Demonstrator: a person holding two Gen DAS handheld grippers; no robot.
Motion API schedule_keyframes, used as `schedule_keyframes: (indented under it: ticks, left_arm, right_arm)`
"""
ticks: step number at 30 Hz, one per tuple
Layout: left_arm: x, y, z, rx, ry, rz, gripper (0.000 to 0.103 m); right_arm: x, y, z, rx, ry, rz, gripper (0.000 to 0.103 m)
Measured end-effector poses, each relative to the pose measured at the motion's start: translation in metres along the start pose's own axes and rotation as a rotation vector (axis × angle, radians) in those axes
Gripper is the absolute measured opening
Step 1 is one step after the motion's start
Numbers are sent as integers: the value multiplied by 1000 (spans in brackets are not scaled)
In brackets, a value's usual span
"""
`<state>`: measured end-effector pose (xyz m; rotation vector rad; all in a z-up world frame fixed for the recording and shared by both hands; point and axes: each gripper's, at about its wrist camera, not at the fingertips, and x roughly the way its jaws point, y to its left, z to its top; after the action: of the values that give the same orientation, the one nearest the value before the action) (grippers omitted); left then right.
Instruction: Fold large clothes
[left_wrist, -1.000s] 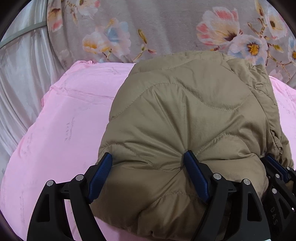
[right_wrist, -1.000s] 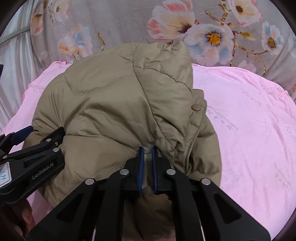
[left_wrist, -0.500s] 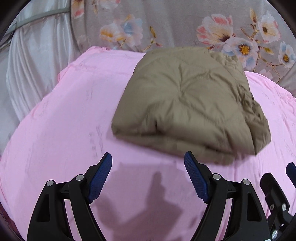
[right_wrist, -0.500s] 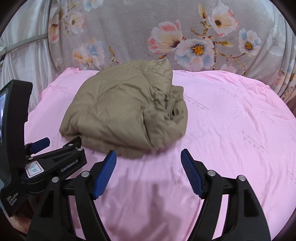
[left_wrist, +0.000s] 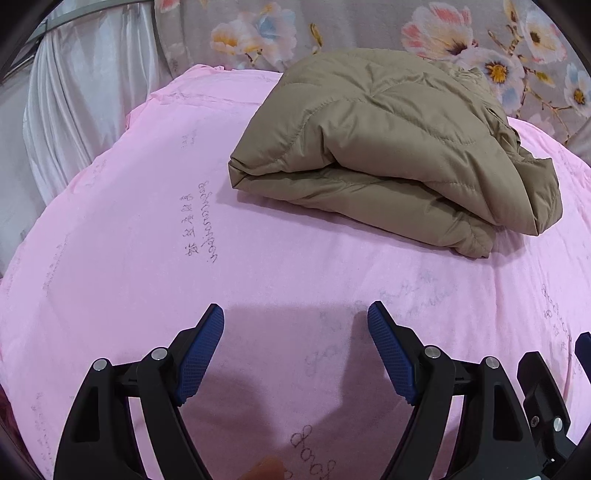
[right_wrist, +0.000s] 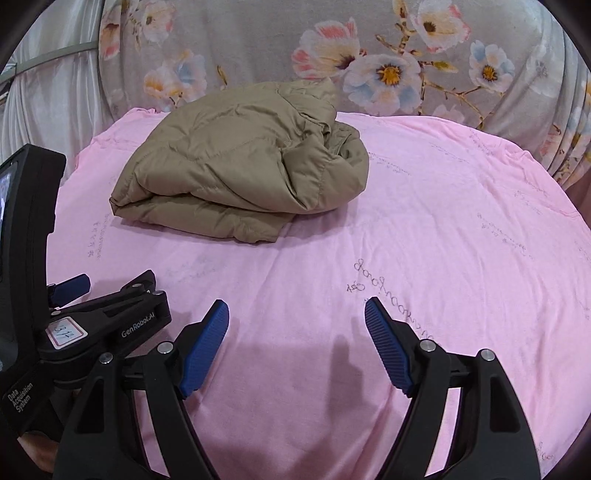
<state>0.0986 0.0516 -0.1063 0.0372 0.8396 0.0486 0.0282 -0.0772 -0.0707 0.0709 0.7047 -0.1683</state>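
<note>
- Both grippers had drawn back from the quilted khaki puffer jacket (left_wrist: 388, 147) since a second earlier, when the left one pressed wide over its padded top and the right one was pinched shut on a fold near the snap placket; now the jacket lay alone, well apart from each.
- Pink bedsheet (left_wrist: 147, 240), printed with faint grey script, covered the whole work surface and was bare between the jacket and the fingertips, apart from the grippers' shadows.
- Behind it hung a grey floral curtain (right_wrist: 388, 55) with pink, blue and cream blossoms, and a pale satin drape (left_wrist: 74, 92) at the far left.
- The jacket sat folded into a thick, layered bundle toward the far side of the sheet, its back edge by the floral curtain; its doubled edge faced the cameras, and a crumpled collar or placket end bulged on its right side (right_wrist: 332, 147).
- The left gripper (left_wrist: 295, 347) stood wide, nothing between its blue ribbed pads (left_wrist: 201, 350), hovering over bare sheet; in the right wrist view its black body with a white label showed at lower left (right_wrist: 70, 291).
- The right gripper (right_wrist: 295, 347) had just been opening and stood wide as well, empty, its pads (right_wrist: 388, 347) over bare pink cloth.
- A fingertip (left_wrist: 266, 467) showed at the bottom edge of the left wrist view.
</note>
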Motion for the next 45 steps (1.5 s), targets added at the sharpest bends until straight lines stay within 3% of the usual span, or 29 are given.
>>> schedule_keyframes:
  ticks: [45]
  left_arm:
    - [-5, -2, -1, 23, -26, 20, 74]
  right_arm:
    - [4, 0, -3, 9, 22, -26, 73]
